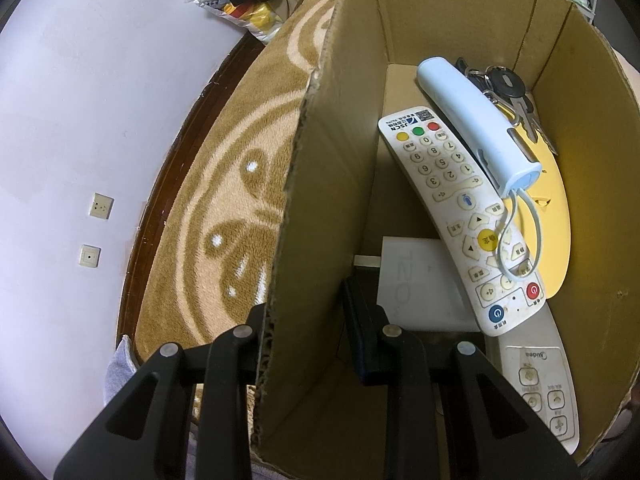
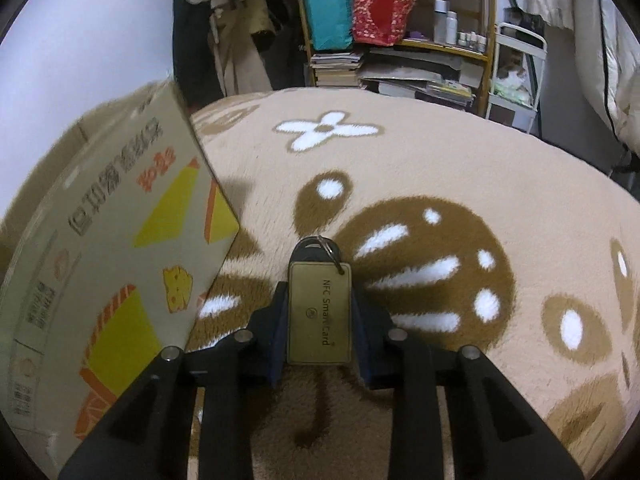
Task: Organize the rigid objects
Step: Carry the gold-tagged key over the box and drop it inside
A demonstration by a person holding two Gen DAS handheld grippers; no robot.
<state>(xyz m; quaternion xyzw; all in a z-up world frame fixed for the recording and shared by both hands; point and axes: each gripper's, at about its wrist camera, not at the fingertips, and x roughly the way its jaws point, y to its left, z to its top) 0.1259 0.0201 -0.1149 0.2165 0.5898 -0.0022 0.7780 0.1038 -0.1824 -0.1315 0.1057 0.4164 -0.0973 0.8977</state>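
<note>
My left gripper [image 1: 308, 340] is shut on the left wall of an open cardboard box [image 1: 320, 208], one finger outside and one inside. Inside lie a white JSCN remote [image 1: 460, 216], a pale blue stapler-like device [image 1: 476, 120], a bunch of keys [image 1: 508, 84], a yellow flat object [image 1: 556, 216], a white card [image 1: 416, 280] and a Midea remote [image 1: 540, 384]. My right gripper [image 2: 320, 320] is shut on a gold NFC smart card tag [image 2: 319, 312] with a dark key fob [image 2: 310, 250] on a ring, above the blanket. The box's printed outside [image 2: 104, 264] shows at the left.
A beige and brown patterned blanket [image 2: 420, 184] covers the surface. A dark wooden edge [image 1: 168, 184] and a white wall with sockets [image 1: 102, 206] lie left. A cluttered shelf [image 2: 396, 28] with bags, books and bottles stands behind.
</note>
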